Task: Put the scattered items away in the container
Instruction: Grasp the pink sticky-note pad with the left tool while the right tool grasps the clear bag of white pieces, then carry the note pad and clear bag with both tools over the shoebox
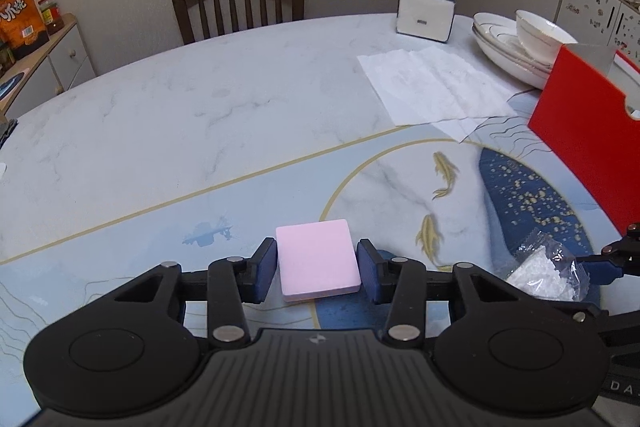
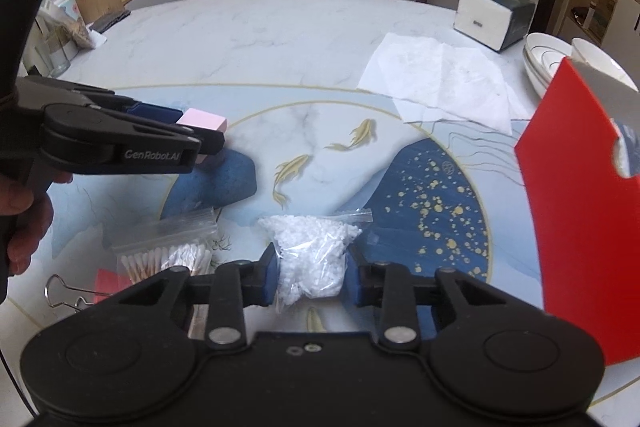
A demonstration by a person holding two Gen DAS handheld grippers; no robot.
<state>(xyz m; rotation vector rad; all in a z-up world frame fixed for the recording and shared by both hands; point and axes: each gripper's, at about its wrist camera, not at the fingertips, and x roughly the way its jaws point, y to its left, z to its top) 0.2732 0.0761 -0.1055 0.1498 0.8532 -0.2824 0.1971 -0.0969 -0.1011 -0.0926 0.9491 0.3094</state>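
You hold two grippers, and each grips one item. Nearest you, your right gripper (image 2: 310, 277) points steeply down at the table (image 2: 248, 35), its jaws pinching one clear bag of white granules (image 2: 310, 247) from both sides; the pads dent the plastic. Left of it lie one zip bag of cotton swabs (image 2: 168, 247), one wire binder clip (image 2: 66, 293) and one small red piece (image 2: 110, 281) tucked under the swab bag, all close to the near table edge.

Your left gripper (image 1: 317, 267) also tilts downward, its two blue pads (image 1: 266, 261) pressed against the sides of one pink block (image 1: 318, 261). In the right wrist view your hand (image 2: 18, 211) wraps the grip at the far left edge, and the block's end pokes out past the fingertips; whether it rests on the table I cannot tell.

One red container (image 2: 580, 211) stands at the right, upright, its near wall bearing a half-round notch. It stands well right of both grippers, with bare table between.

Farther off lie one spread white paper sheet (image 1: 432, 87), then a stack of white dishes (image 1: 516, 43) with one bowl on top, and one tissue box (image 1: 426, 11). One wooden chair (image 1: 240, 1) stands at the far edge. The wide middle and left of the table lie open.
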